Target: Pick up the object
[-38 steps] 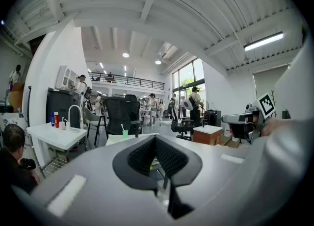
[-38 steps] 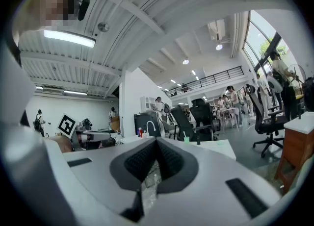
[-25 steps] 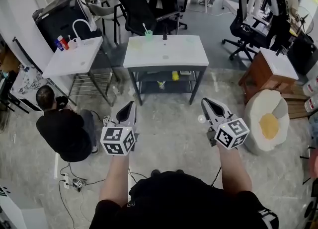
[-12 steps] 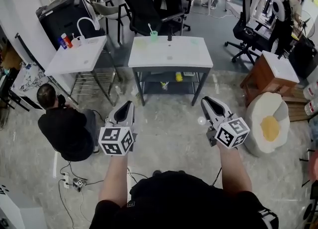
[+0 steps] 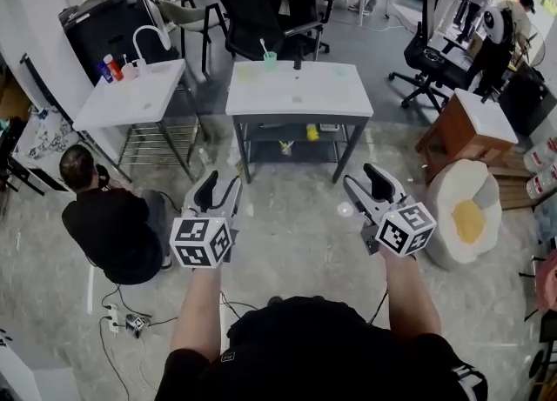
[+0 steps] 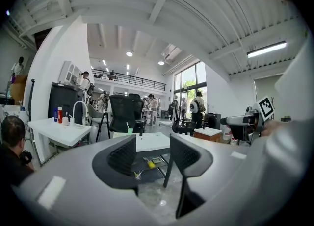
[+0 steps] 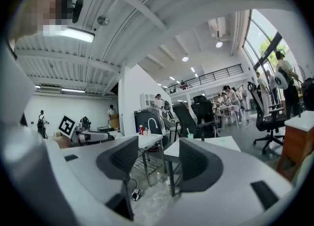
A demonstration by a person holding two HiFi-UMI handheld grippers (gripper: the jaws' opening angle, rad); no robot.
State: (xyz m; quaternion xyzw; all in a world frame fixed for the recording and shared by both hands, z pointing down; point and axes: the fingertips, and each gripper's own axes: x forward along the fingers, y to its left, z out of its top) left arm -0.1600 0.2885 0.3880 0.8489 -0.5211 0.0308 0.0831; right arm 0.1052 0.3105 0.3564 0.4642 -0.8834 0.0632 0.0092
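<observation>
I stand a few steps back from a white table (image 5: pixel 322 95) that carries a green cup (image 5: pixel 271 60) and a dark bottle (image 5: pixel 297 63). A yellow object (image 5: pixel 312 132) lies on its lower shelf. My left gripper (image 5: pixel 218 190) and right gripper (image 5: pixel 365 183) hang over the floor, well short of the table. The jaws of both are opening, with nothing between them. In the left gripper view the left gripper (image 6: pixel 153 156) frames the table (image 6: pixel 149 141) and the yellow object (image 6: pixel 148 163). In the right gripper view the right gripper (image 7: pixel 158 159) points left of the table (image 7: pixel 216 144).
A person (image 5: pixel 109 225) crouches on the floor at left, beside a white sink stand (image 5: pixel 130 95). Office chairs (image 5: pixel 252 8) stand behind the table. A wooden cabinet (image 5: pixel 461 130) and an egg-shaped cushion (image 5: pixel 466 217) are at right. A power strip (image 5: pixel 126 319) lies by my left foot.
Both grippers' jaws have gone from shut to spread apart. The grippers have kept roughly the same place over the floor.
</observation>
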